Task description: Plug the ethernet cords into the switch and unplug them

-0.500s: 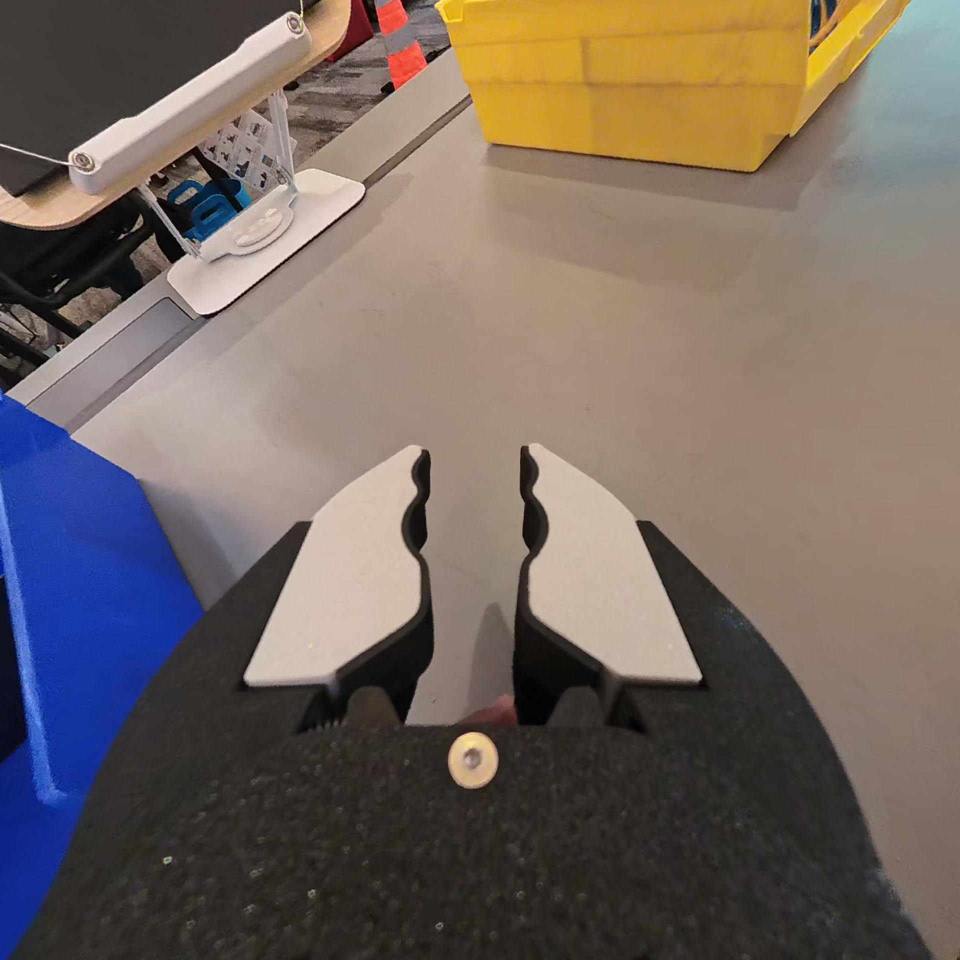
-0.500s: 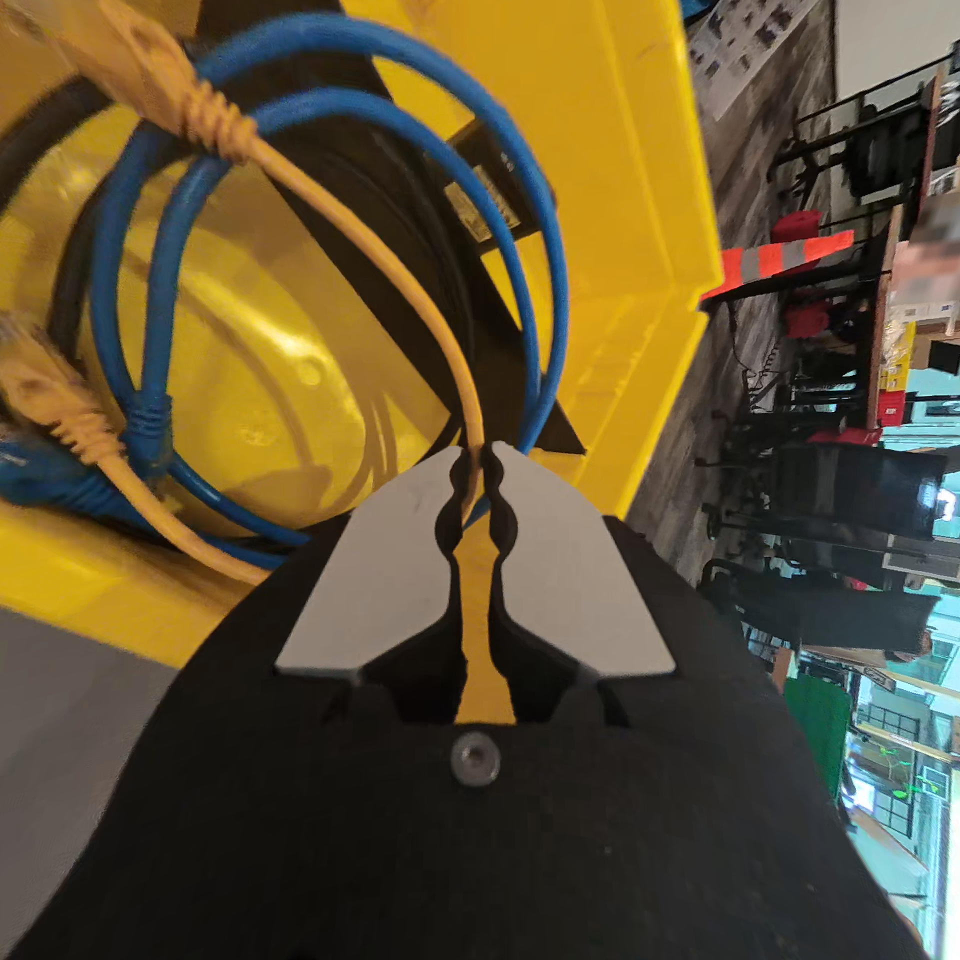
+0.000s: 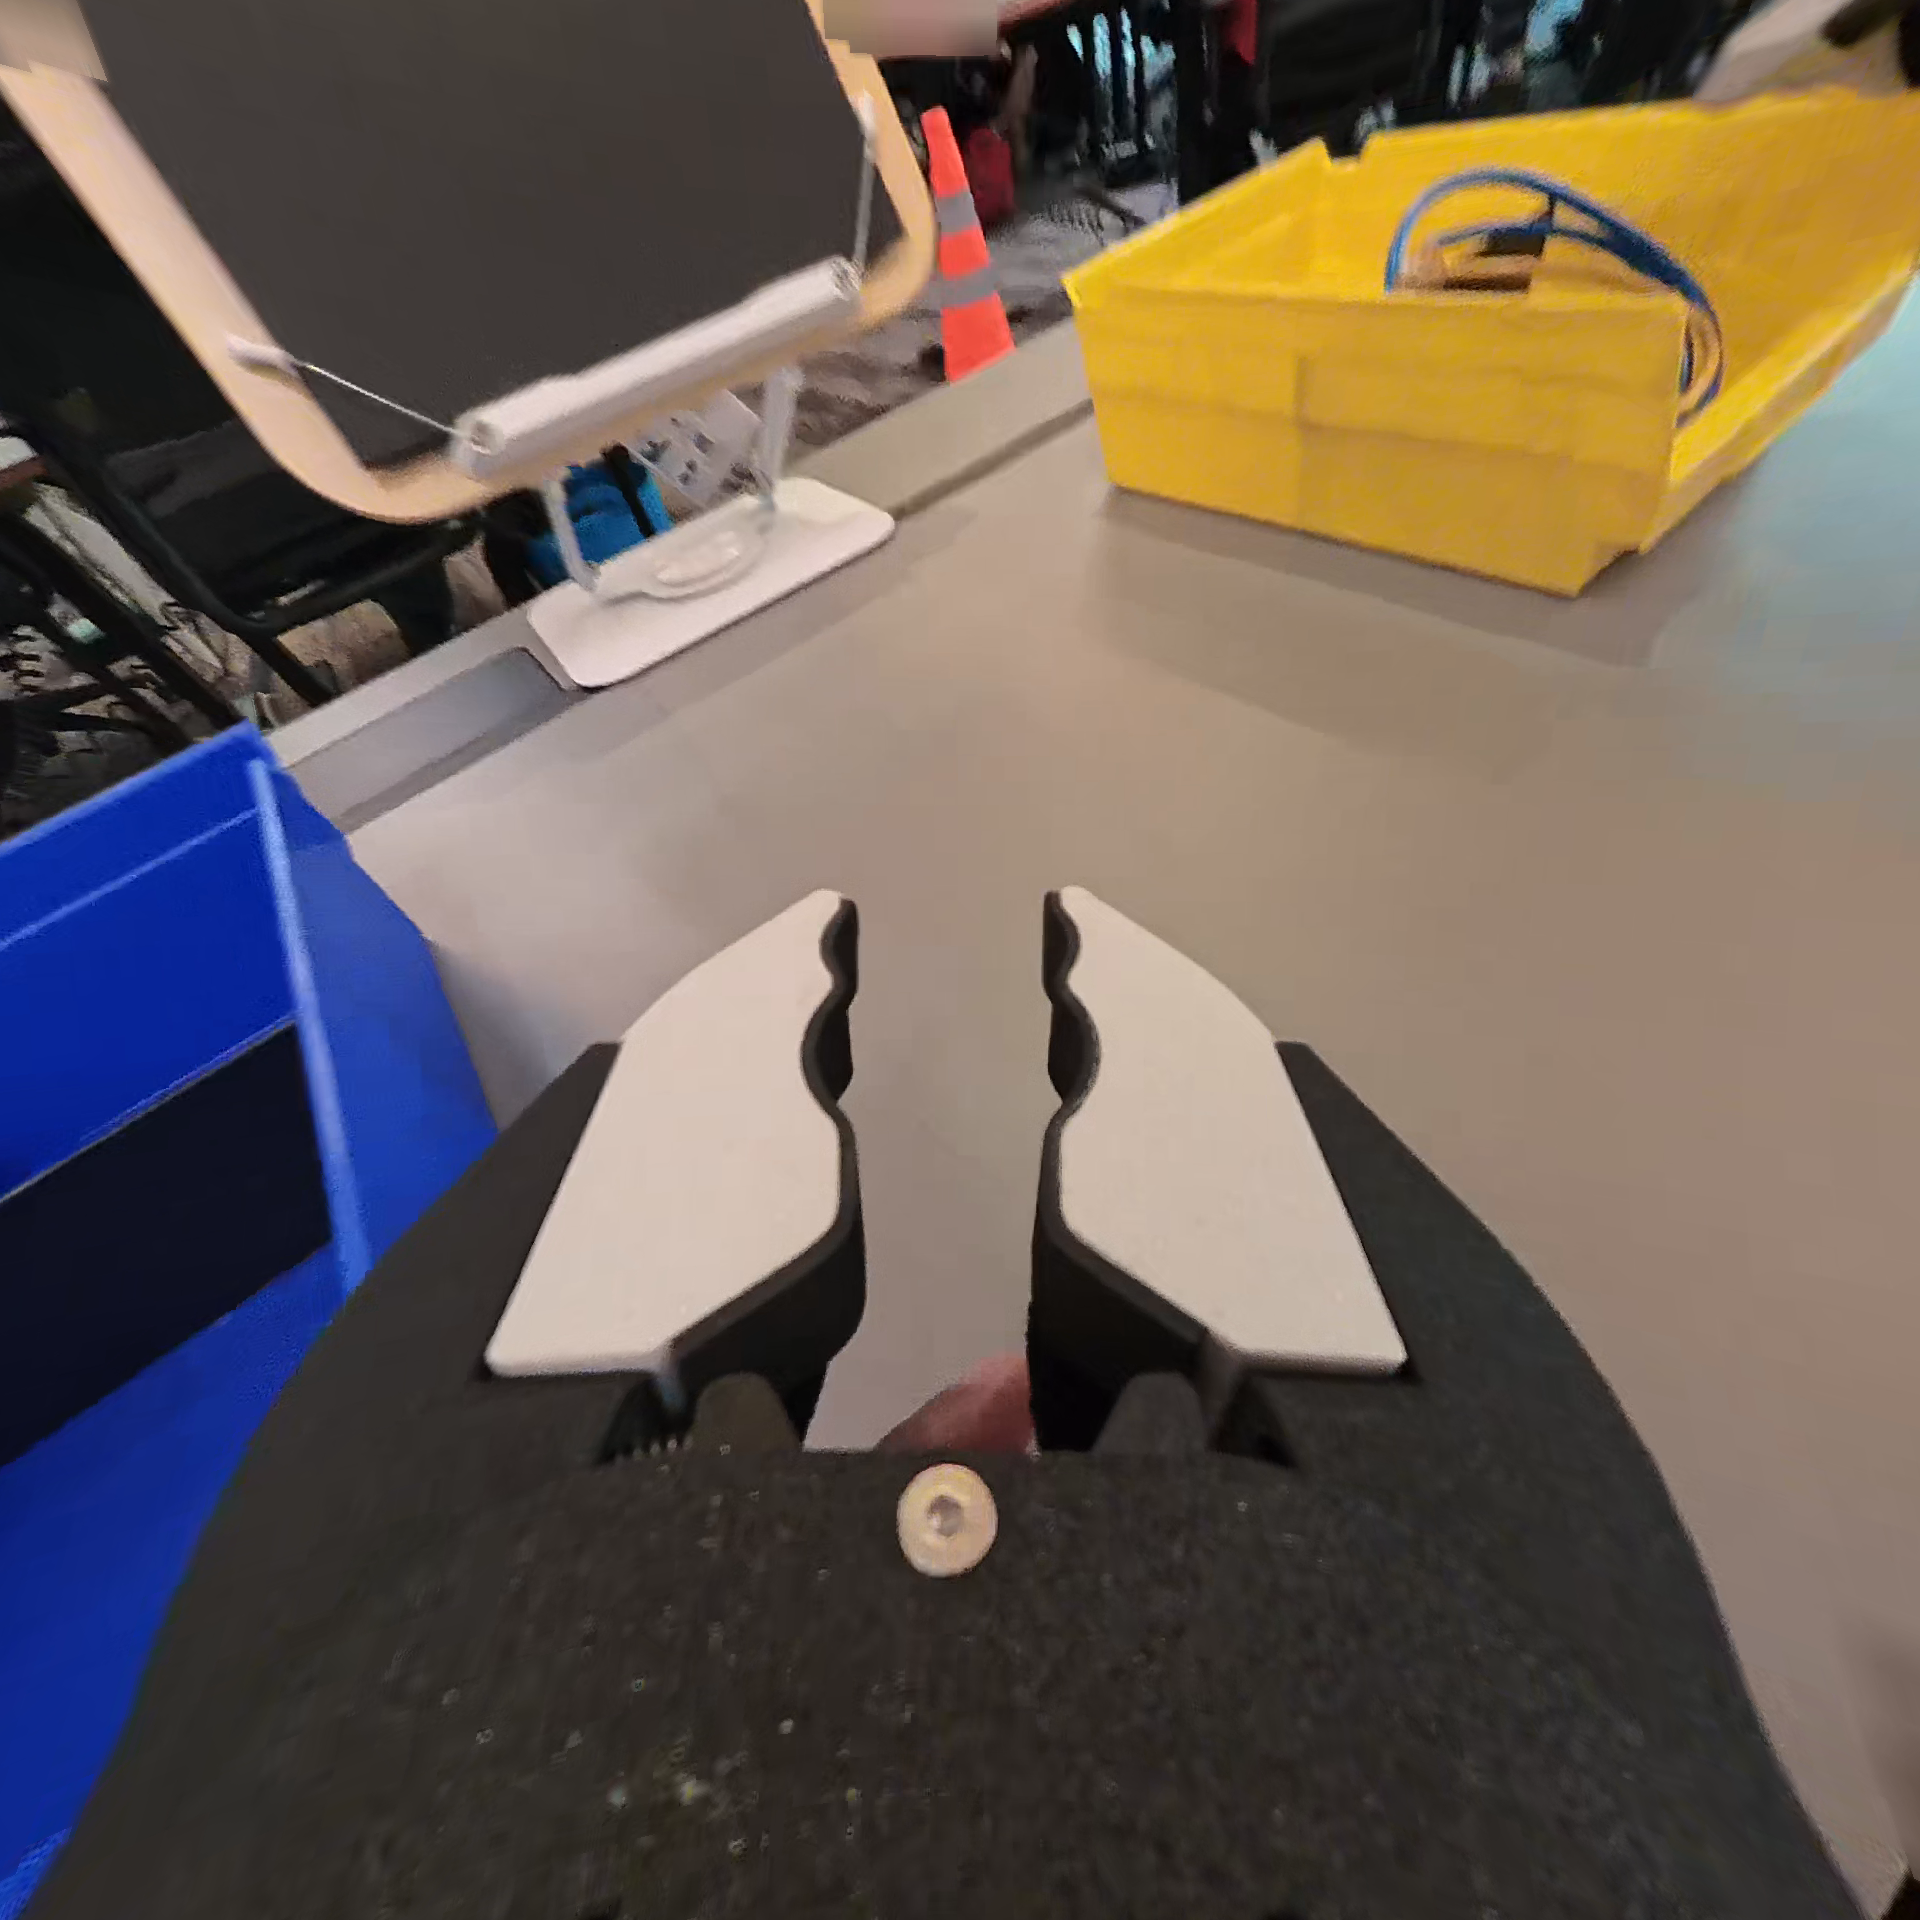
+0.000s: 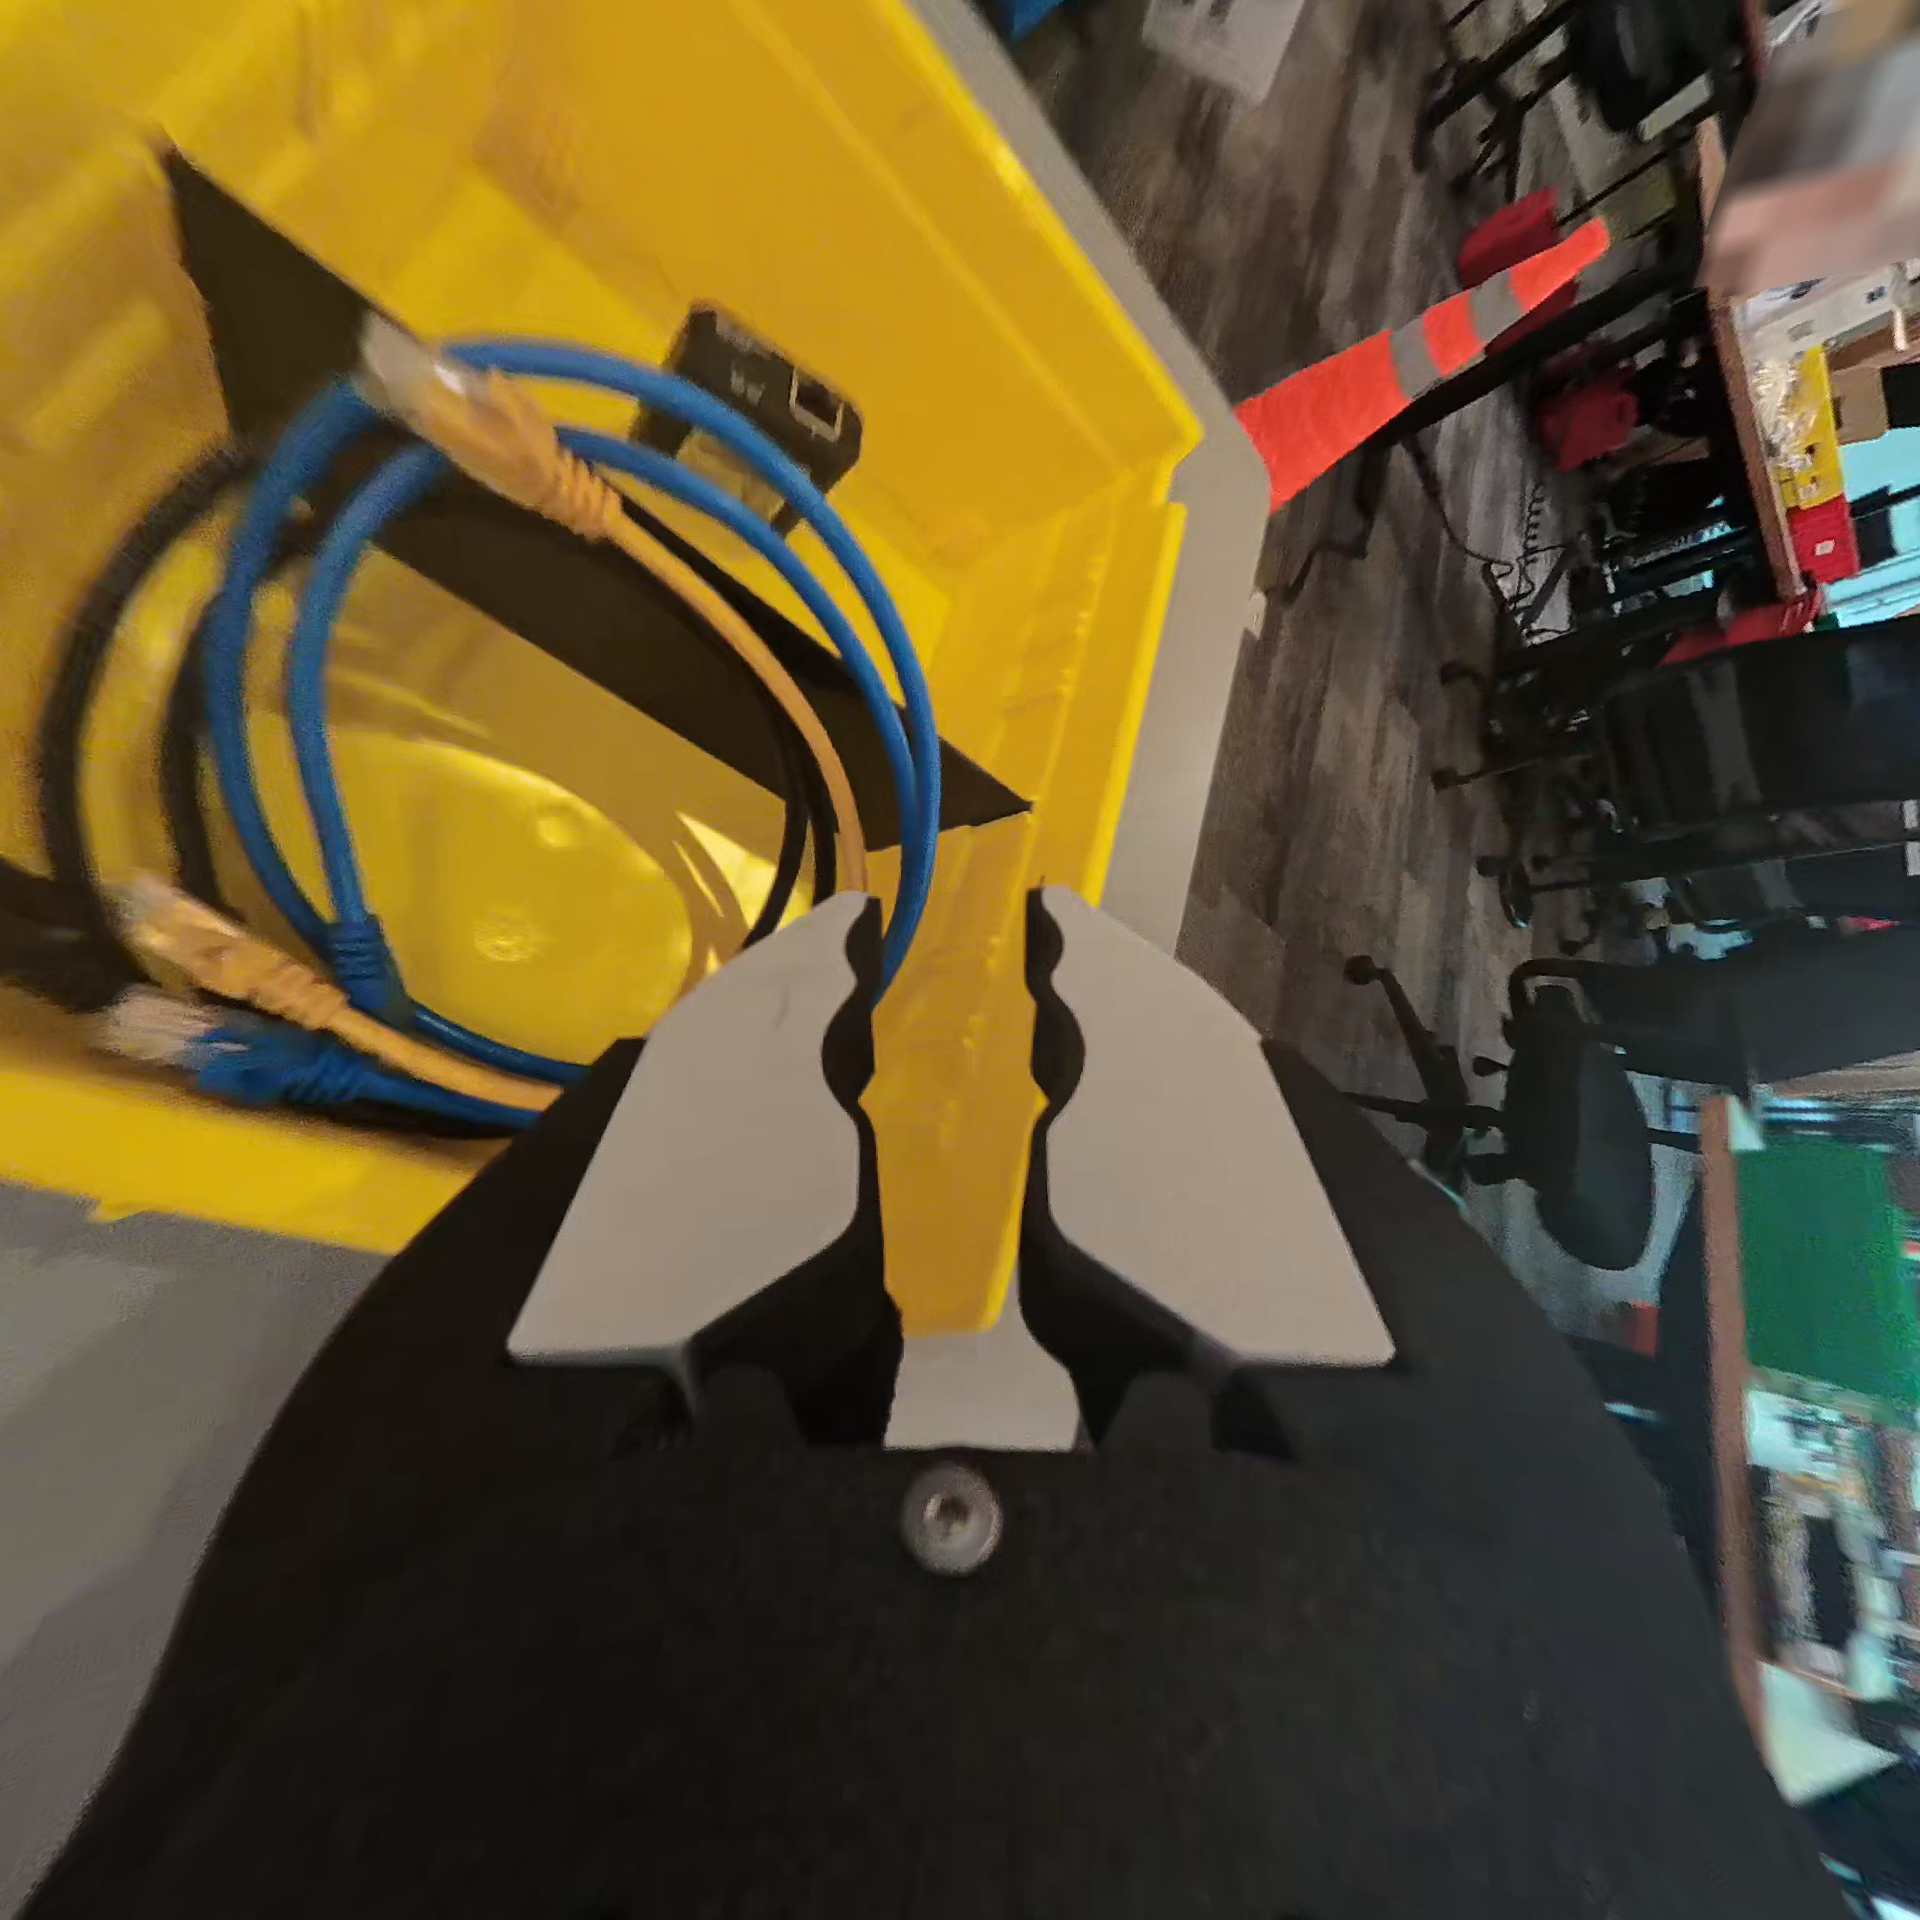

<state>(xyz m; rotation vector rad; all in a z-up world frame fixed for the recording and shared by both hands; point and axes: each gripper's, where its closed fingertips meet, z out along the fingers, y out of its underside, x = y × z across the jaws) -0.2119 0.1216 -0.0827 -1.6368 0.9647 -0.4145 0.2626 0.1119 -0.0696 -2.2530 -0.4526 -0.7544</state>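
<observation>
In the right wrist view my right gripper [image 4: 951, 914] is open and empty, just above the near rim of a yellow bin [image 4: 831, 156]. In the bin lie coiled blue ethernet cords [image 4: 920, 748], a yellow ethernet cord [image 4: 727, 634] and a small black switch [image 4: 769, 416] with a port showing. The yellow cord runs down past my left fingertip, outside the jaws. In the left wrist view my left gripper [image 3: 951, 914] is open and empty over the grey table [image 3: 1351, 831]. The yellow bin [image 3: 1403, 436] with the blue cords [image 3: 1621, 249] sits far ahead of it on the right.
A blue bin [image 3: 156, 1039] stands close on the left of my left gripper. A tablet on a white stand [image 3: 717, 592] sits at the table's far edge. An orange cone [image 3: 966, 260] and office chairs [image 4: 1579, 1143] stand on the floor beyond. Spacing between my two grippers at the tips: around 50 cm.
My right gripper has opened, let go of the yellow cord and drawn back from the bin. The left wrist view has tilted up, so the yellow bin's inside now shows.
</observation>
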